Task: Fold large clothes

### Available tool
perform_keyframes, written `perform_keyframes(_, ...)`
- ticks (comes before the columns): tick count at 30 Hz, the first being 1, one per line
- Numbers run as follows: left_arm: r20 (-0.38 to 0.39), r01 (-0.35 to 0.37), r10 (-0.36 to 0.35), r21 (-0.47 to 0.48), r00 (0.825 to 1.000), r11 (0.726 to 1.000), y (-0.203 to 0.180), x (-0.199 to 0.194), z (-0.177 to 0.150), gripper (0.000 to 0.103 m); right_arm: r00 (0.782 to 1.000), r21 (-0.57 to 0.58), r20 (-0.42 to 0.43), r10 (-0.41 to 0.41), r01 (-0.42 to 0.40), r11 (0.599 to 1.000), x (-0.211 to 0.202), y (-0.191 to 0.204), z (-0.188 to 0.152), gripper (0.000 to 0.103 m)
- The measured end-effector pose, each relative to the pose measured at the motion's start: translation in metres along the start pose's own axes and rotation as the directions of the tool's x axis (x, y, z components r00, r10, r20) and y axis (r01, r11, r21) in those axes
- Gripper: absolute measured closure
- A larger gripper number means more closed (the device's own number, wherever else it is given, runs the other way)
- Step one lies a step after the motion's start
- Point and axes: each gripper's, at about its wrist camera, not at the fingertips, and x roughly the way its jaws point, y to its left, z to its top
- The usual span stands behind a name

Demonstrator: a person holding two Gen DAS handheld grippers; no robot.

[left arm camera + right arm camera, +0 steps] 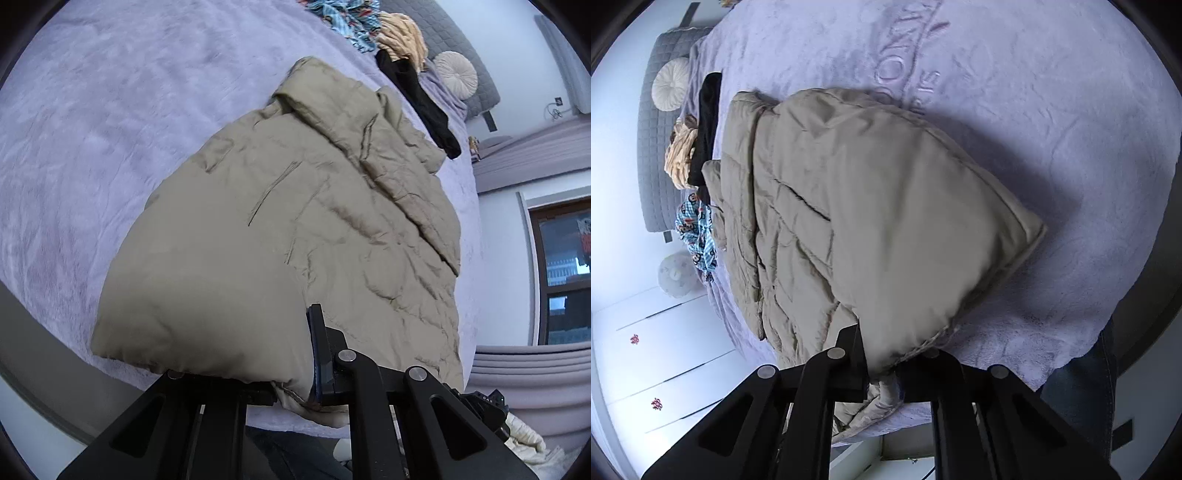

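Observation:
A large beige puffer jacket (295,206) lies on the lavender bed cover (92,129), partly folded with a sleeve laid over its body. My left gripper (273,380) is shut on the jacket's near hem, which bulges up between the fingers and hides the left one. In the right wrist view the same jacket (871,206) lies across the bed cover (1052,110). My right gripper (886,365) is shut on the jacket's hem at the bed's near edge, and a lifted fold of fabric billows above it.
Beyond the jacket lie a black garment (421,99), a tan garment (402,37) and a blue patterned cloth (347,18). A round cream cushion (456,74) leans on the grey headboard (469,62). White cupboard doors (665,350) stand beside the bed.

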Motion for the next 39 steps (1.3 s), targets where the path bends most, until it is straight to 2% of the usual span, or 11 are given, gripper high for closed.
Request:
perform_keyframes(6,0.064,0.021,-0.029,0.117,0.998,0.993,-0.035,-0.025,0.039,0.089,0.999,-0.167,0.051,0.018,-0.009,0.986,-0.018,0.052,0.004,0.094)
perform_keyframes(11,0.148,-0.018,-0.014,0.209,0.989,0.978,-0.074,-0.033,0.083,0.089,0.997,-0.333,0.075,0.024,0.002,0.943,-0.026,0.114,0.028,0.094)
perform_keyframes(15,0.215,-0.073,0.030,0.194,0.976,0.978,-0.105,-0.027,0.120,0.089,0.998,-0.447,0.062,0.030,0.001,0.894,-0.014,0.175,0.059,0.094)
perform_keyframes(19,0.303,-0.137,0.075,0.189,0.950,0.972,-0.136,-0.018,0.157,0.089,0.999,-0.533,0.027,0.035,-0.016,0.846,0.008,0.234,0.100,0.094)
perform_keyframes(22,0.349,-0.185,0.120,0.161,0.929,0.969,-0.149,0.003,0.185,0.089,1.000,-0.597,0.015,0.022,-0.008,0.802,0.036,0.281,0.130,0.094)
perform_keyframes(25,0.356,-0.231,0.171,0.133,0.919,0.964,-0.152,0.033,0.216,0.089,1.000,-0.623,0.012,-0.003,0.010,0.782,0.064,0.309,0.155,0.094)
perform_keyframes(28,0.347,-0.268,0.204,0.150,0.916,0.952,-0.149,0.065,0.242,0.089,0.999,-0.623,0.019,-0.029,0.034,0.782,0.098,0.325,0.175,0.094)
perform_keyframes(32,0.324,-0.327,0.256,0.191,0.911,0.925,-0.142,0.112,0.271,0.089,0.998,-0.604,0.032,-0.051,0.060,0.795,0.143,0.328,0.200,0.094)
perform_keyframes(39,0.294,-0.334,0.267,0.208,0.918,0.919,-0.115,0.161,0.290,0.088,1.000,-0.512,0.007,0.017,-0.011,0.859,0.200,0.301,0.226,0.093)
